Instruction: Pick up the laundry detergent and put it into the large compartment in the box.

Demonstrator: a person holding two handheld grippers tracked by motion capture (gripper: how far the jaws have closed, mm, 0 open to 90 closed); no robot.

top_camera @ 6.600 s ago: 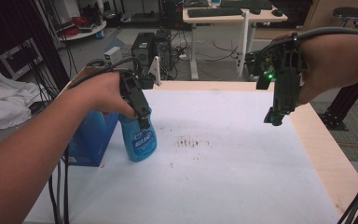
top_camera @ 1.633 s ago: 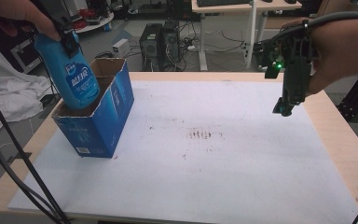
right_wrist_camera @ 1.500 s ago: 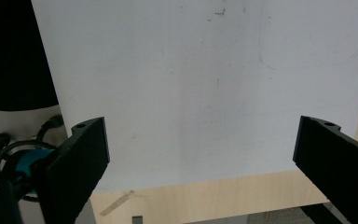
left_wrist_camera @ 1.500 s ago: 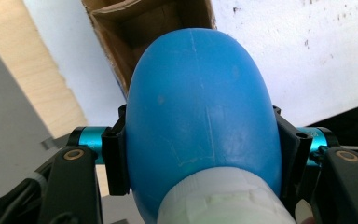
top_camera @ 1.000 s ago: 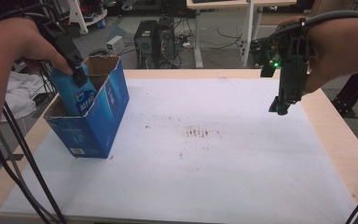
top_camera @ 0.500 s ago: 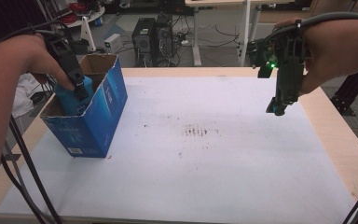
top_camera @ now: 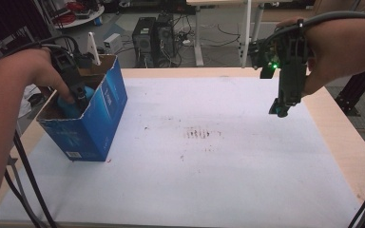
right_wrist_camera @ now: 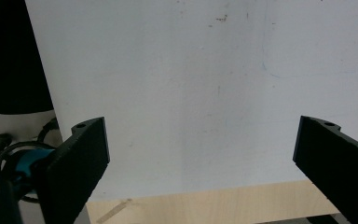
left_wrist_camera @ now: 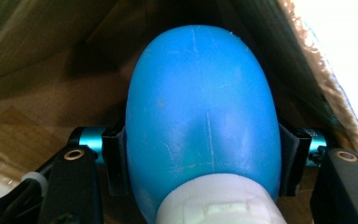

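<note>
A blue plastic bottle (left_wrist_camera: 200, 116) with a white neck sits between the pads of my left gripper (left_wrist_camera: 200, 163), which is shut on it. Seen from above, my left gripper (top_camera: 78, 92) reaches down into the open blue cardboard box (top_camera: 100, 128) at the table's left, and only the bottle's top (top_camera: 69, 105) shows above the torn rim. My right gripper (top_camera: 281, 108) hangs above the table's right side, pointing down. Its jaws stand wide open with nothing between them, over the white sheet (right_wrist_camera: 191, 93).
The white sheet (top_camera: 209, 156) covers the wooden table (top_camera: 347, 142) and bears a patch of dark smudges (top_camera: 202, 134) at its middle. Cables (top_camera: 26, 175) trail down at the left front. Desks and computer cases (top_camera: 152, 33) stand on the floor beyond the far edge.
My left gripper has sunk with the blue bottle from above the box rim down into the box. The right gripper has stayed in place.
</note>
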